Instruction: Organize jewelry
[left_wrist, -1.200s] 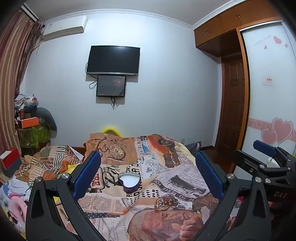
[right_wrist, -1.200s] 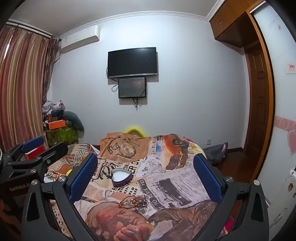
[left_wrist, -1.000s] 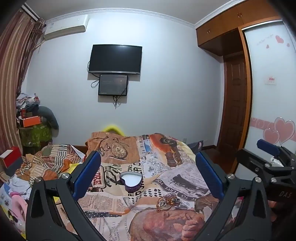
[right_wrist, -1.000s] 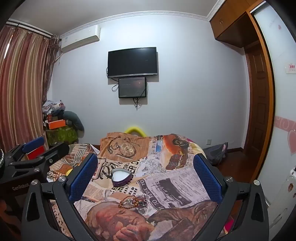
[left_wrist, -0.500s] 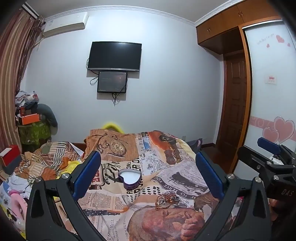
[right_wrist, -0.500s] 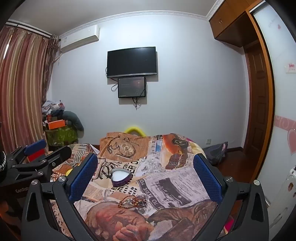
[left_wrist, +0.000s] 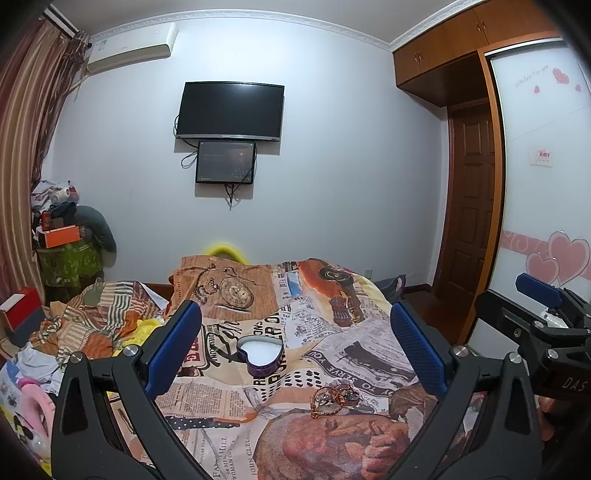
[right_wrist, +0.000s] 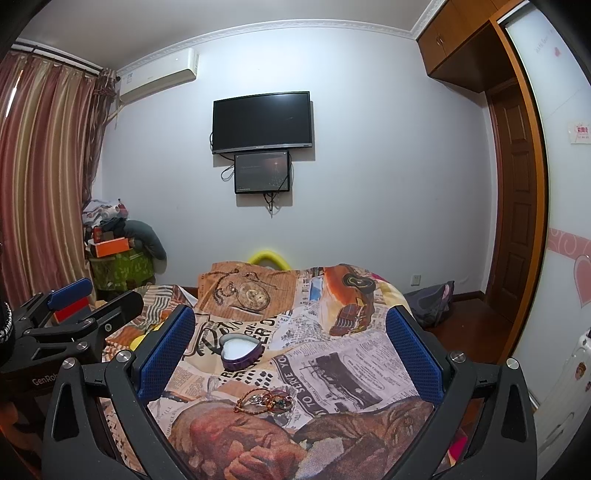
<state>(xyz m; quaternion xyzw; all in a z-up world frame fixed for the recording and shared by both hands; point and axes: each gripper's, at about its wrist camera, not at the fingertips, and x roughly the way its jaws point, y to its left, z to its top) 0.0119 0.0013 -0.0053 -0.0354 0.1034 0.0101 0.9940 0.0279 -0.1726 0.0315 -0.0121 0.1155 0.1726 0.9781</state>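
Left wrist view: left gripper (left_wrist: 295, 343) spread wide, empty, above the newspaper-print bedspread (left_wrist: 351, 339); purple heart-shaped tin box (left_wrist: 260, 355) mid-bed, tangled beaded bracelets (left_wrist: 334, 398) nearer. Right wrist view: right gripper (right_wrist: 290, 345) likewise wide, empty; bracelets (right_wrist: 264, 400) before the box (right_wrist: 240, 351).

1. You face a pale wall (left_wrist: 351, 166) with a dark television (left_wrist: 229, 110) mounted on it and a smaller screen (left_wrist: 225, 162) just below, cables hanging from both.
2. An air conditioner (left_wrist: 129, 48) sits high on that wall to your left, beside striped curtains (right_wrist: 44, 166).
3. To your right stand a brown wooden door (left_wrist: 472, 206), overhead cupboards (left_wrist: 443, 48) and a white wardrobe panel (left_wrist: 543, 147) with pink hearts.
4. The bed (right_wrist: 332, 354) before you wears a newspaper-print cover.
5. Boxes and bundles are piled in the left corner (left_wrist: 62, 243).
6. Dark wooden floor (right_wrist: 469, 332) shows beside the bed.
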